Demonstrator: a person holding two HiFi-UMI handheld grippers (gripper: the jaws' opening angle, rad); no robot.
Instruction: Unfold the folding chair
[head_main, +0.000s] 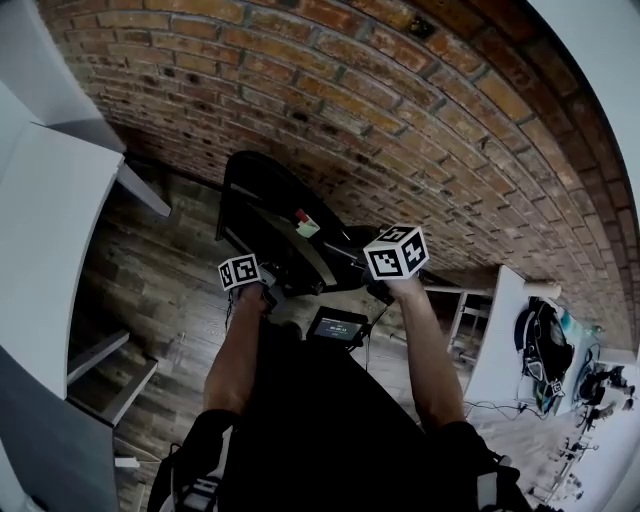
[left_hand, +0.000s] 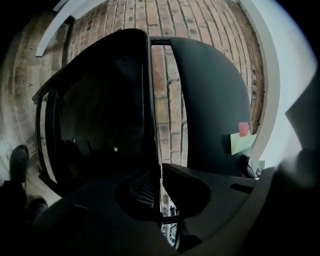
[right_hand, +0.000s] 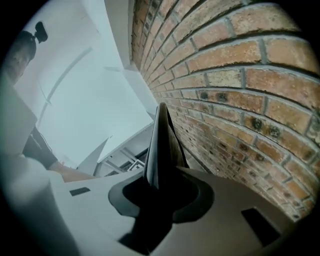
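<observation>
With the left gripper (left_hand: 161, 192) pinched shut on one thin panel edge of the folding chair (head_main: 275, 215) by the brick wall (head_main: 420, 120) and the right gripper (right_hand: 160, 195) clamped narrowly on another black panel, spread the two parts apart evenly, gripping firmly, avoiding twist.

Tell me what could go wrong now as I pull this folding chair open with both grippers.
The left gripper and right gripper each clamp only a thin panel edge of the folding chair, so either hold might slip as the panels spread. The brick wall is close behind, so a swinging panel may scrape it.
</observation>
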